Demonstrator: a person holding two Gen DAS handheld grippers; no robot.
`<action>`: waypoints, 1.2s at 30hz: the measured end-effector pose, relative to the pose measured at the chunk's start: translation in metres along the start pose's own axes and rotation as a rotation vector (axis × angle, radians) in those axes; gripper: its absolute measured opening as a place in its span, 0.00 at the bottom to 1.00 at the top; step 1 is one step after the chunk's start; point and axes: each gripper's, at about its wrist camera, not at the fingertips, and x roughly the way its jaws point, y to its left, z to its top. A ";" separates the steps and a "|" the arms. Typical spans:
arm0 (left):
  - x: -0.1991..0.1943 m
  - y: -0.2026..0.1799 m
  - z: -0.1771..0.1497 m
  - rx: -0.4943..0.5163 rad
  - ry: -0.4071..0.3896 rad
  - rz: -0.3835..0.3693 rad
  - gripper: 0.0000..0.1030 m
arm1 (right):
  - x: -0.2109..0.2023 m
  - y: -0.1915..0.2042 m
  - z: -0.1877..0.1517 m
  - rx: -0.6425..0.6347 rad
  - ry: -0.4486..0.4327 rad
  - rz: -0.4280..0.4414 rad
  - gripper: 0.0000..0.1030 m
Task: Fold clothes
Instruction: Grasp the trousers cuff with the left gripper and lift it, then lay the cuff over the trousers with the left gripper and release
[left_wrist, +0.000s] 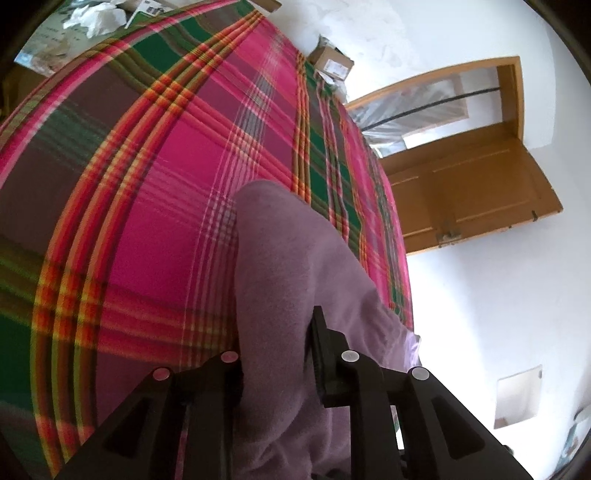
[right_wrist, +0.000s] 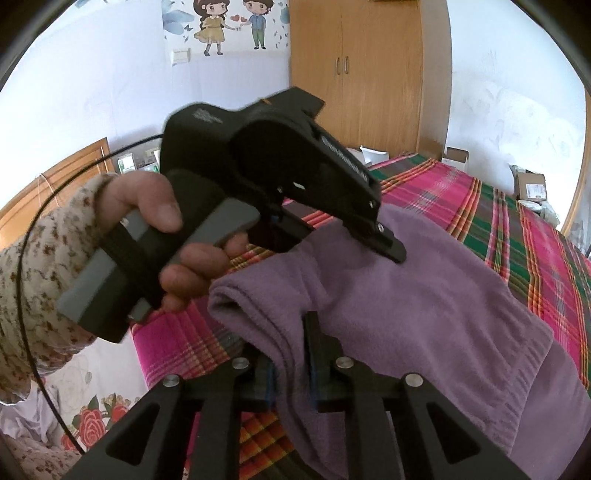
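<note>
- The purple fleece garment (right_wrist: 424, 302) hangs above the plaid bed cover (right_wrist: 509, 229), held up between both grippers.
- The right gripper (right_wrist: 291, 354) pinches its near left edge.
- The left gripper (right_wrist: 388, 243) pinches it farther back.
- Its long side runs right, toward the stretchy hem (right_wrist: 532, 369).

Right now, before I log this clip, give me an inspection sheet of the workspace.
Surface: bed under a plaid blanket, pink, green and orange.
Job's things: one purple fleece garment, lifted off the blanket, held at two places.
Clutter: cardboard boxes and crumpled white paper at the bed's far edge.
Grippers: left gripper and right gripper both clamp the garment.
Cables: thin black cable looping behind the person's sleeve.
Surroundings: wooden wardrobe, open wooden door, cartoon wall sticker.
</note>
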 end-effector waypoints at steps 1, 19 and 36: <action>0.000 0.000 0.000 -0.002 -0.001 0.001 0.19 | -0.002 0.000 0.000 -0.002 -0.001 0.005 0.18; -0.058 -0.037 -0.026 0.079 -0.186 0.055 0.26 | -0.087 -0.057 -0.013 0.171 -0.132 -0.054 0.35; 0.003 -0.103 -0.067 0.255 -0.002 0.056 0.27 | -0.153 -0.190 -0.104 0.526 -0.042 -0.458 0.35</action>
